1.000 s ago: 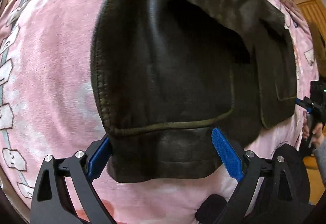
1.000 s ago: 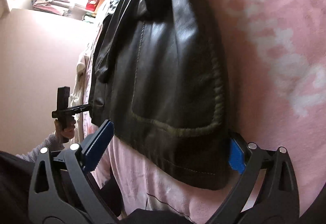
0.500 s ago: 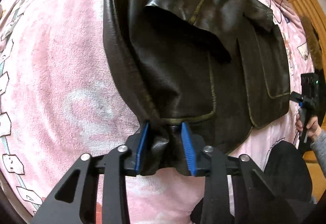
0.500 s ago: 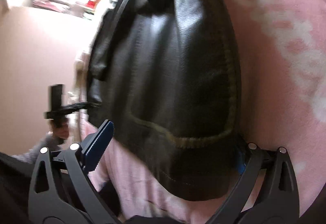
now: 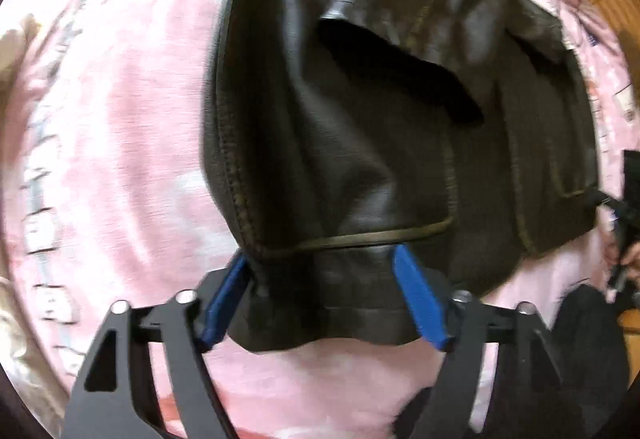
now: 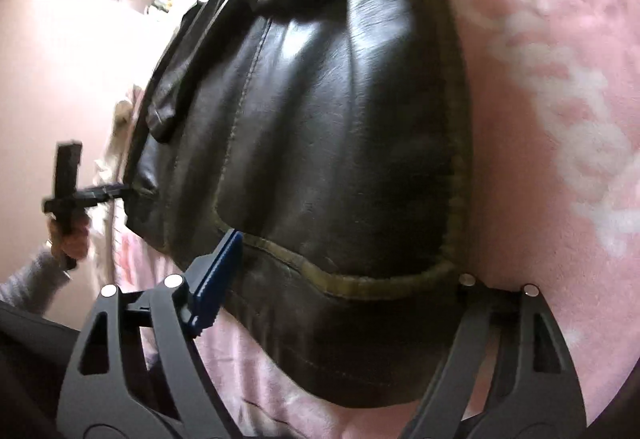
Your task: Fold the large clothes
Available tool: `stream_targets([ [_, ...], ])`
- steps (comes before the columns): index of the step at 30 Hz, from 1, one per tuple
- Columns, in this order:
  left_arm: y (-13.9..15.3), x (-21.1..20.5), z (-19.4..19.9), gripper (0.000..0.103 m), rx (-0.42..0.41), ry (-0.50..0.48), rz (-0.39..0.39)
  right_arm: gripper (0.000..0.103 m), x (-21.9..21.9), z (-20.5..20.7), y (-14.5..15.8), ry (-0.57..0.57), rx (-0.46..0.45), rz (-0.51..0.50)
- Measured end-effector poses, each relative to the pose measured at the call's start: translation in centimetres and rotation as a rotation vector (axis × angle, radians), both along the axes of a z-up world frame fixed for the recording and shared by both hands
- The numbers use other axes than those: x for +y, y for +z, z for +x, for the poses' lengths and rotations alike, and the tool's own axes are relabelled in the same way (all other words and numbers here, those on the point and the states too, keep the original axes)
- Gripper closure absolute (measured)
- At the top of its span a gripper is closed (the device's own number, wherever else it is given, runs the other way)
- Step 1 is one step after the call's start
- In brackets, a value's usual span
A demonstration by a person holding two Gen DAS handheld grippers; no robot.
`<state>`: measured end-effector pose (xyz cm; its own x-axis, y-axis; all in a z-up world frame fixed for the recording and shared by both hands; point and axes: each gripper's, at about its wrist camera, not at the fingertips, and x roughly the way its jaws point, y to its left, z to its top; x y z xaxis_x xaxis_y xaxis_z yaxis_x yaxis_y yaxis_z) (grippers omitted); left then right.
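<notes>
Nearest in the left wrist view: left gripper [image 5: 324, 295], black frame with blue ribbed pads [image 5: 418, 295], jaws spreading apart, straddling the bottom hem of the dark brown leather jacket [image 5: 344, 143]. Left pad against the bunched corner of the hem, right pad seemingly clear of the leather; grip let go, hem still between the jaws. Just beyond the pads, an olive-stitched seam across the jacket, marking the lower edge of a patch pocket. Further up, a folded-over flap with a dark hollow beneath. Jacket spread flat on the pink fleece blanket with pale blotches [image 5: 120, 119], hem toward the camera, collar end far away. At the right edge, blurred, the other gripper and a hand [image 5: 624, 259] around its grip.

Nearest in the right wrist view: right gripper [image 6: 340, 303], jaws narrowing, the opposite hem corner of the jacket [image 6: 340, 119] lying between them. Left blue pad [image 6: 216, 279] alongside the leather edge, contact not certain; right pad hidden behind the hem, so no telling whether pressing. Not clamped as far as visible. Beyond, glossy leather with another olive-stitched pocket outline, rising toward the far collar. Pink blanket [image 6: 560, 99] to the right of it. At far left, the left gripper seen from the side, tips at the jacket's far corner, held by a hand [image 6: 70, 231] in a grey sleeve. Farthest back, a bright, washed-out room with blurred clutter.
</notes>
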<state>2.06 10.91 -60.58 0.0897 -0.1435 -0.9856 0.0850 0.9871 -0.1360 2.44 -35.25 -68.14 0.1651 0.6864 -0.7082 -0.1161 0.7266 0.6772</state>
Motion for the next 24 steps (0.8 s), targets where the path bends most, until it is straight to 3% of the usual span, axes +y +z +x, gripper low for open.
stream_targets([
  [6, 0.8, 2.9, 0.2, 0.028, -0.04, 0.053, 0.063, 0.025, -0.2, 0.6, -0.1, -0.002, 0.028, 0.017],
  [11, -0.9, 4.9, 2.3, 0.025, -0.024, 0.118, 0.003, 0.024, -0.7, 0.7, -0.4, -0.009, 0.033, 0.077],
  [13, -2.4, 5.3, 3.3, 0.027, 0.008, 0.142, -0.056, 0.024, -1.1, 0.5, -0.2, 0.007, -0.001, 0.111],
  [18, -3.9, 5.8, 5.0, 0.028, 0.037, 0.195, -0.131, 0.024, -0.2, 0.8, 0.0, 0.08, -0.067, 0.08],
  [20, -3.4, 6.7, 5.0, 0.038, 0.031, 0.2, -0.15, 0.024, -0.2, 1.6, -0.2, 0.072, -0.088, 0.089],
  [22, -3.2, 7.5, 4.8, 0.06, 0.038, 0.207, -0.165, 0.024, -0.1, 2.0, -0.3, 0.08, -0.099, 0.091],
  [24, -3.0, 7.9, 4.2, 0.075, 0.049, 0.202, -0.164, 0.024, 0.3, 2.1, -0.2, 0.079, -0.108, 0.094],
])
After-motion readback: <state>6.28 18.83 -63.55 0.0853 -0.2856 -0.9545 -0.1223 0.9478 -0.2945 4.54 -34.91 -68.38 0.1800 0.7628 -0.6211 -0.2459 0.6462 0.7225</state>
